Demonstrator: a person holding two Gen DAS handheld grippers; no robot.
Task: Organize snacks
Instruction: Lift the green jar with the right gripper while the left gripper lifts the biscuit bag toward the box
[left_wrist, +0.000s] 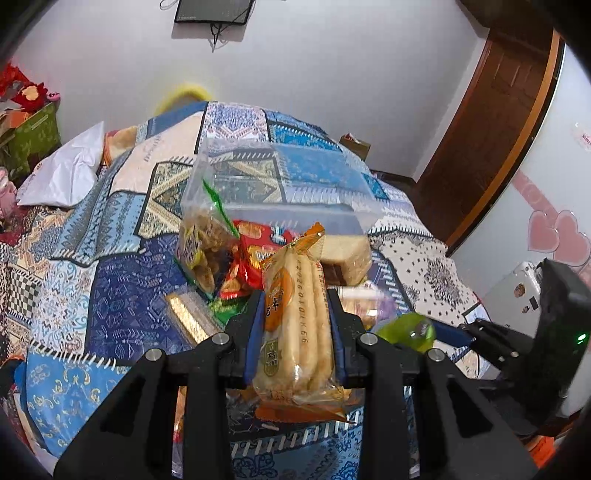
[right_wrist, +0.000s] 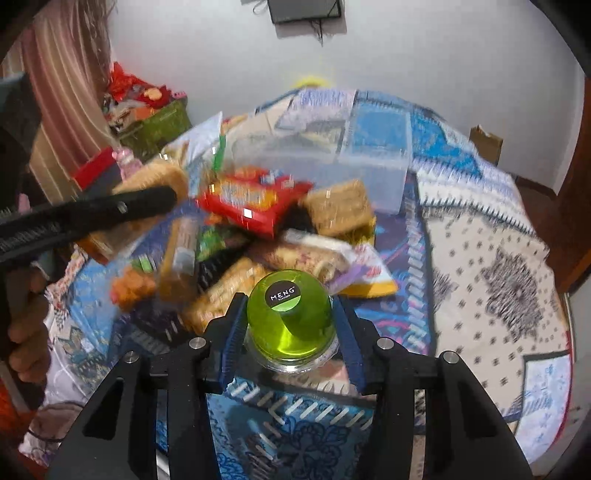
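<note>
My left gripper (left_wrist: 295, 314), angled down over the patterned quilt (left_wrist: 122, 306), pinches a crinkly clear-wrapped biscuit pack (left_wrist: 295, 325), while my right gripper (right_wrist: 291, 325) clamps a glossy green jelly cup (right_wrist: 290, 314).

snack pile (right_wrist: 258, 236) blocking the near side of clear bin (left_wrist: 280, 184), open bedspread (right_wrist: 491, 266) to its right

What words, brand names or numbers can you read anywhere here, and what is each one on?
"MENG": on the round black sticker on the green bottle cap held in the right gripper; the smaller line under it is too small to read.
A row of printed digits and letters runs along the orange bread stick pack in the left gripper, but it is too distorted to quote reliably.
Printing on the red snack packet is blurred.
</note>
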